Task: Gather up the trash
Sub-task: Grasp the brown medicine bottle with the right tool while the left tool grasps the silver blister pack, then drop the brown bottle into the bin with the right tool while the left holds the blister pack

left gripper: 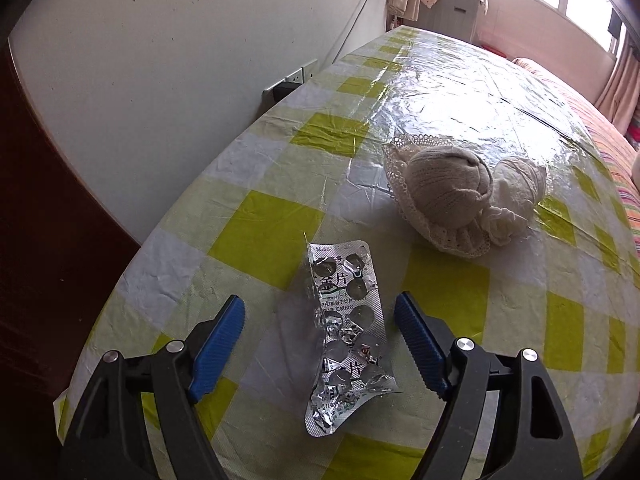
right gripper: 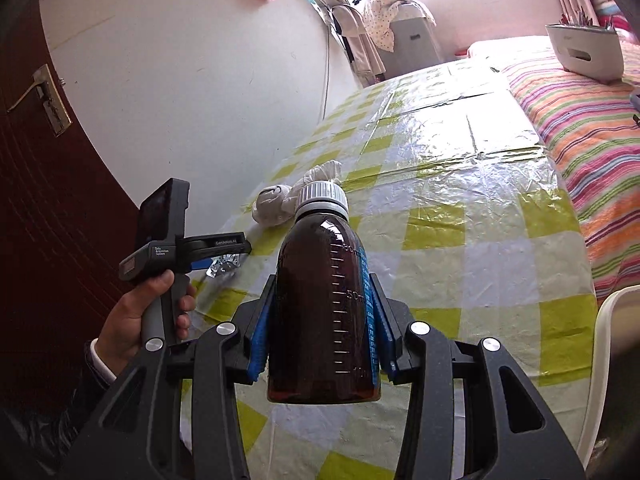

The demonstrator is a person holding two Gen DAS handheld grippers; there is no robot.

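Trash is split between the two views. Nearest in the right wrist view, a brown medicine bottle (right gripper: 324, 304) with a white ribbed cap stands upright between the blue pads (right gripper: 258, 344) of the right gripper (right gripper: 320, 320), which press on both of its sides; the bottle is clamped and its base appears clear of the table (right gripper: 460, 220). The left wrist view does not show the bottle at all.

Nearest in the left wrist view, a crumpled, emptied foil blister pack (left gripper: 346, 328) lies flat on the yellow-and-white checked table cover (left gripper: 260, 232), which is under a clear plastic sheet. The left gripper (left gripper: 320, 340) has its jaws spread wide, one blue pad on each side of the pack, neither touching it. From the right wrist view only a corner of that foil shows, below the left gripper's black body, which a hand (right gripper: 140, 316) holds by the grip.

Farther along the table sit balled-up socks (left gripper: 444, 196), one beige and lace-trimmed, one white, touching each other. The right wrist view shows them just behind the bottle's cap.

Beyond, only the right wrist view takes in a striped bedspread (right gripper: 580, 128), a white basket (right gripper: 588, 52) on it and a door handle (right gripper: 44, 98); only the left shows a wall socket (left gripper: 296, 78) beside the table's edge.
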